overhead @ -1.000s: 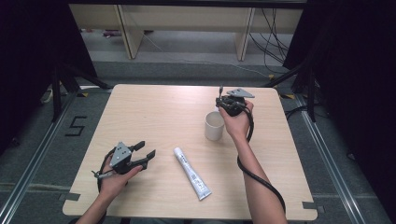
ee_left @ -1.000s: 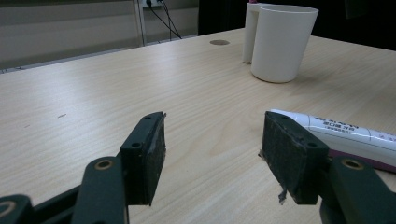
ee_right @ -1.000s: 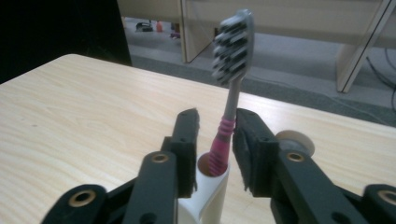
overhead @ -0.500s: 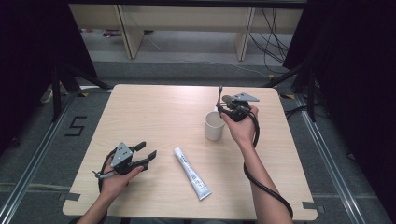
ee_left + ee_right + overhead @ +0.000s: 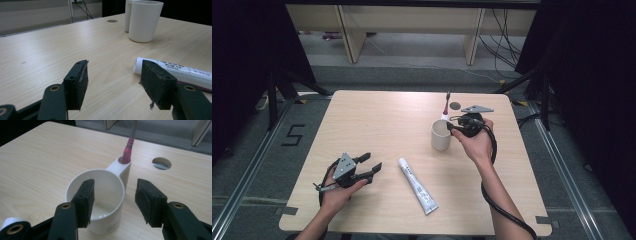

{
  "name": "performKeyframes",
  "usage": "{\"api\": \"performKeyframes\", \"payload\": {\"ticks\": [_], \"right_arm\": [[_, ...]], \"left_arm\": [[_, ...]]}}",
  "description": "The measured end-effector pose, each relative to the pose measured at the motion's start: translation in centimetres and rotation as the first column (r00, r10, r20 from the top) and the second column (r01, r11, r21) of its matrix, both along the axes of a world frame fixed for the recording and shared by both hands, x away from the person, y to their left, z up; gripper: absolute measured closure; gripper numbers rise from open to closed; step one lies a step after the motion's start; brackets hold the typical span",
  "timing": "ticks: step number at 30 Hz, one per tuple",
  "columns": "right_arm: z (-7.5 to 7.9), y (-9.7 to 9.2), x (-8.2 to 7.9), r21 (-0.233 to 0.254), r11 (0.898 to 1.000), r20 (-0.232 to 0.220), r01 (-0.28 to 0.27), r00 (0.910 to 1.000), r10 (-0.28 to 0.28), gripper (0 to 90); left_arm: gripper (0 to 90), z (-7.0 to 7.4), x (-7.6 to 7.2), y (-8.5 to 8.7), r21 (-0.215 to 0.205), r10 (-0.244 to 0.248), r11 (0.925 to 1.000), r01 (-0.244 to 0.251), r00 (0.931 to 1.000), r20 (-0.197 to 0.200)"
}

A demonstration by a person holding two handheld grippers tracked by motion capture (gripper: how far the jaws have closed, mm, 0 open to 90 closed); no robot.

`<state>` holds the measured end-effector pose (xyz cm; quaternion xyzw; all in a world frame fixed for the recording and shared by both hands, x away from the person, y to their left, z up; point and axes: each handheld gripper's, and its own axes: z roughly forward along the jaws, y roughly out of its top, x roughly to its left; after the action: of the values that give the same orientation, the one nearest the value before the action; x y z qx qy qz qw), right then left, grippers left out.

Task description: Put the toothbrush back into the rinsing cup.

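I'm working over a light wooden table, and most of its top is bare: the whole far-left stretch and the middle give me open room to move. Its near edge runs just behind my forearms, and the far edge sits well beyond the cup.

My right gripper hovers at the right half of the table, just beside the white cup. Its jaws have just been opening and now stand apart; in the right gripper view the left pad hangs over the cup's mouth and the right pad outside the rim, neither pressing on anything. The cup stands upright, right of centre, well in from the right edge. A holder on its far side carries a toothbrush, upright, pink grip down in the socket. A round cable hole lies in the tabletop just beyond it.

My left gripper rests low near the front-left, jaws wide apart with nothing between them. The white toothpaste tube lies flat just to its right, angled toward the near edge; in the left gripper view its cap end sits just behind the right pad.
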<state>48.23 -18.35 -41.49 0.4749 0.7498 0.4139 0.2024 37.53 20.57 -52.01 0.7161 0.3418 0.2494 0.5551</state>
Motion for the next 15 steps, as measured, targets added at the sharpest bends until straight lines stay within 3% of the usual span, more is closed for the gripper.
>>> {"api": "performKeyframes", "payload": {"ticks": [1,2,3,7,15], "right_arm": [[0.0,0.1,-0.2,-0.004,1.000,-0.011,-0.002,0.9999,0.002,49.5],[-0.1,0.0,-0.4,-0.038,0.999,0.000,-0.020,0.9998,0.020,49.3],[-0.1,0.3,-0.7,-0.005,1.000,-0.030,-0.022,0.9993,0.022,49.2],[0.0,0.4,-1.2,-0.030,0.999,-0.034,-0.038,0.9987,0.037,49.3],[-0.4,0.6,-2.7,-0.018,0.998,-0.076,-0.053,0.9958,0.052,49.5]], "left_arm": [[38.7,-0.1,0.1,0.0,-0.011,-0.006,0.9999,0.006,1.0000,0.007],[38.7,0.0,0.1,0.0,-0.011,-0.005,0.9999,0.005,1.0000,0.007],[38.6,0.0,0.1,0.0,-0.009,-0.005,0.9999,0.005,1.0000,0.008],[38.2,0.2,0.0,0.2,0.007,0.002,1.0000,-0.002,1.0000,0.005],[38.0,0.4,-0.1,0.3,0.016,-0.007,0.9998,0.007,0.9999,0.010]]}}
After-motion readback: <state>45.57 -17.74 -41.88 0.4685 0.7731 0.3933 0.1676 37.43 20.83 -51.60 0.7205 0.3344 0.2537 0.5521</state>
